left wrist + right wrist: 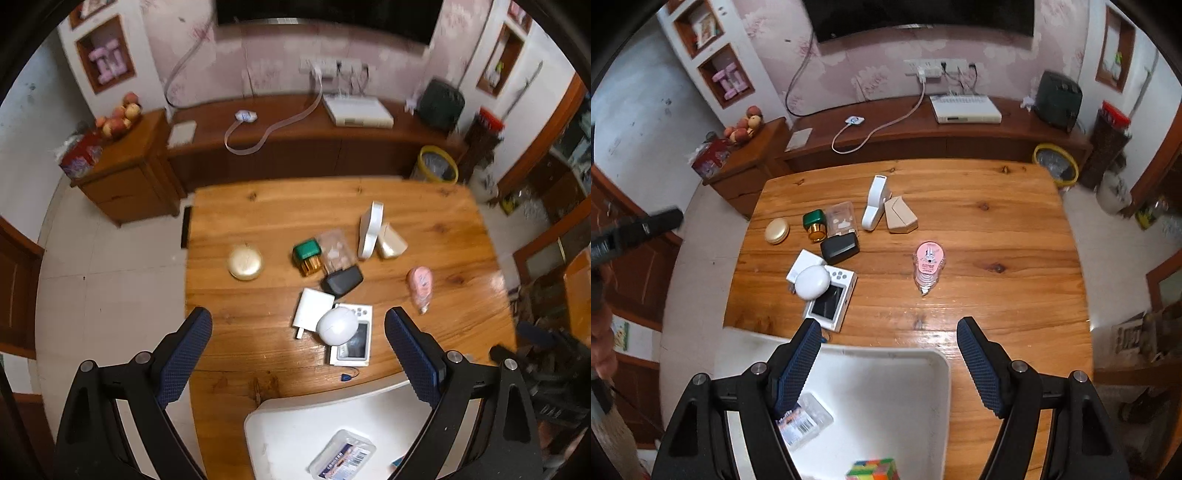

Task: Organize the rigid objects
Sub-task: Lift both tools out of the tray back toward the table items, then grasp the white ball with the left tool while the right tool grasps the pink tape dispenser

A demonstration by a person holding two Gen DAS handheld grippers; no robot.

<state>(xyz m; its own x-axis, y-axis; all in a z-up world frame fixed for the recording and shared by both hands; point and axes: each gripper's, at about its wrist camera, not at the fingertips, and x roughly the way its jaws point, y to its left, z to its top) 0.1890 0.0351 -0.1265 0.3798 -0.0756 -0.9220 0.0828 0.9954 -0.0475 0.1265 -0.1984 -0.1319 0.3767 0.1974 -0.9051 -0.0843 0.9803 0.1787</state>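
Observation:
My left gripper (298, 314) hangs open over the near part of the wooden table (258, 206), with nothing between its blue pads. Ahead of it lie a white charger (312, 308), a white egg-shaped case (337, 325) resting on a white handheld device with a screen (352, 349), a black case (341, 281), a green-capped bottle (307, 256) and a gold round compact (245, 263). My right gripper (889, 324) is open and empty above the far rim of a white tray (905, 373). A pink correction tape (928, 264) lies ahead of it.
The tray holds a clear labelled case (805, 419) and a colourful cube (873, 470). A clear plastic box (843, 219), an upright white holder (875, 201) and a beige wedge box (901, 219) stand mid-table. A low cabinet (960, 140) and a yellow-rimmed bin (1055, 164) stand beyond.

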